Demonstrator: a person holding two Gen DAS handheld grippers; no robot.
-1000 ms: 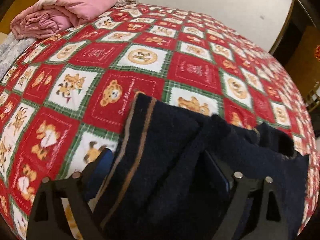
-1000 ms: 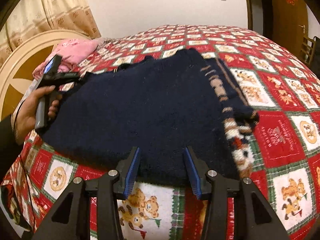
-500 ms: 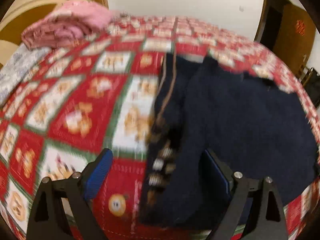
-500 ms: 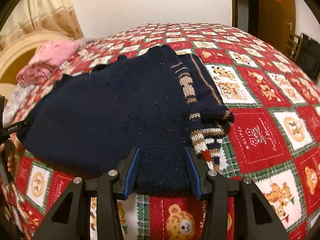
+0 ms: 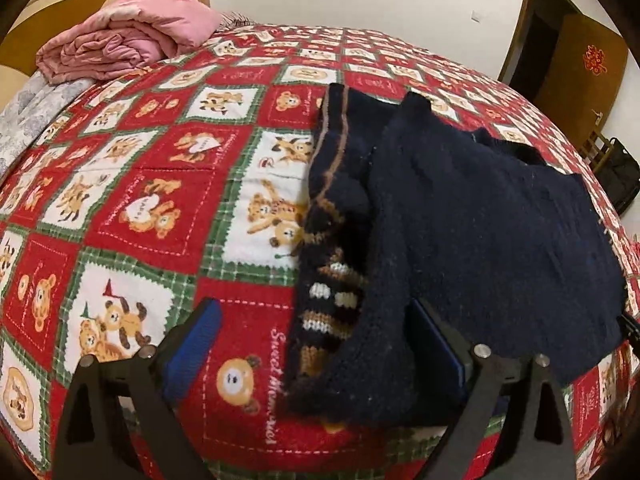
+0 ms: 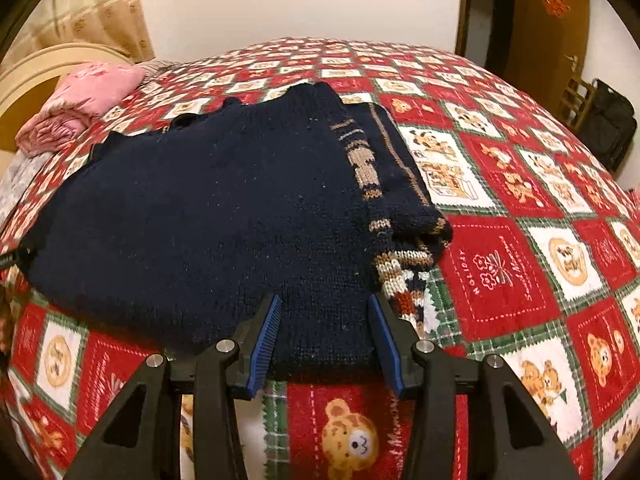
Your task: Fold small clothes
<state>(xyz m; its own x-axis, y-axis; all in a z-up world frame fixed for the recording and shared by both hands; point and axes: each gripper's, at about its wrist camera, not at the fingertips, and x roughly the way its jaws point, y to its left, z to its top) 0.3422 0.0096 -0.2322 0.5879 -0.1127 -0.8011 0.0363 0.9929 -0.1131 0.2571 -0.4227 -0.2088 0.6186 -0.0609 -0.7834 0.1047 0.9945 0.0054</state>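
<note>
Bed (image 6: 520,264) carries our navy sweater (image 6: 208,216), lying flat with its striped sleeve (image 6: 400,184) already folded in along one side. We judge the fold half made. Our left gripper (image 5: 316,348) has wide jaws astride the near hem; our right gripper (image 6: 326,340) has half-open jaws bracketing the hem, pinching nothing. Next we close on the hem and lift.

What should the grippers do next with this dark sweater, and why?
Probably close the right gripper on the near hem of the sweater. Its jaws stand apart with that hem between them, and the sweater lies flat on the blanket, one patterned sleeve already folded in, so the body fold looks next.
</note>
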